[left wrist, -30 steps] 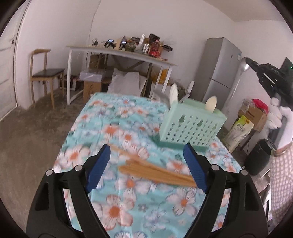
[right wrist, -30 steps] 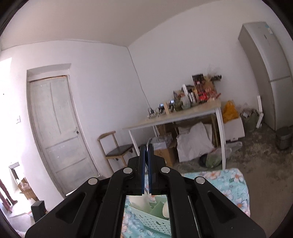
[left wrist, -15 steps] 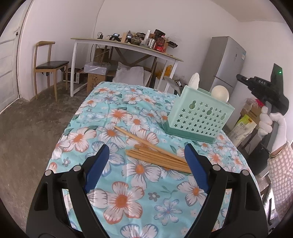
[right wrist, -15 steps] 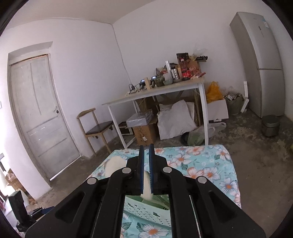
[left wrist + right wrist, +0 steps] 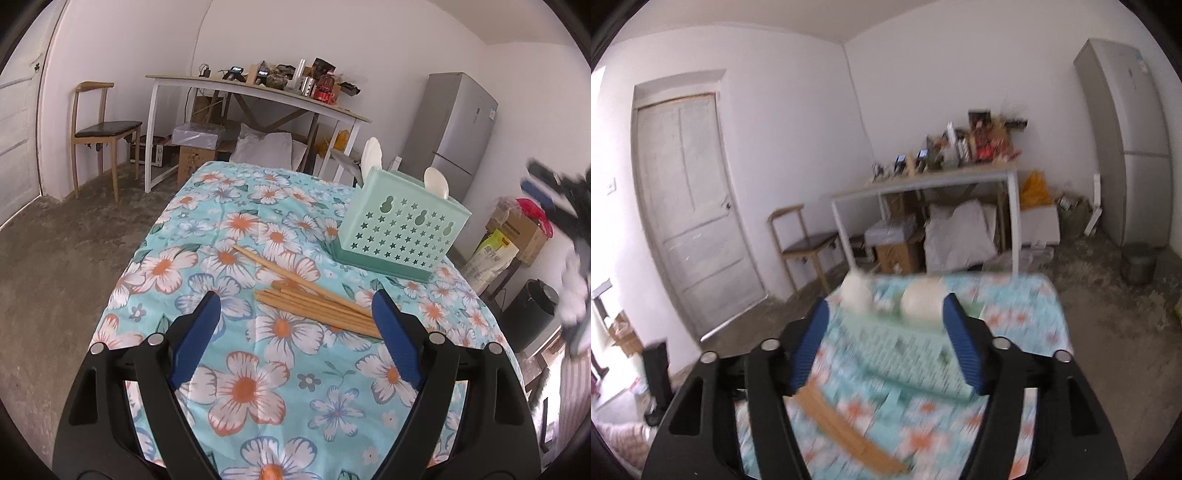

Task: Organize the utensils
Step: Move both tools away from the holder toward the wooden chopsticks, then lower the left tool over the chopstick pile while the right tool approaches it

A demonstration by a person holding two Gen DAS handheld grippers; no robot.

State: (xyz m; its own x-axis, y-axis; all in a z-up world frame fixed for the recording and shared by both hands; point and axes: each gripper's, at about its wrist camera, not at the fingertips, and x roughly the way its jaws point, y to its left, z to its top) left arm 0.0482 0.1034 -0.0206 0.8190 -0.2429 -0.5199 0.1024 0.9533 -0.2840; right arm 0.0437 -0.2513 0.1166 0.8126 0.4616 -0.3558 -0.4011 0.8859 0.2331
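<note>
Right tongs (image 5: 882,332) just opened, empty, now lower and blurred before the basket (image 5: 908,347).

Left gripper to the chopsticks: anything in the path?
Nothing visible. The left gripper is open with the chopsticks lying loose on the floral tablecloth just beyond its fingertips. The green basket sits farther back, off to the right.
</note>
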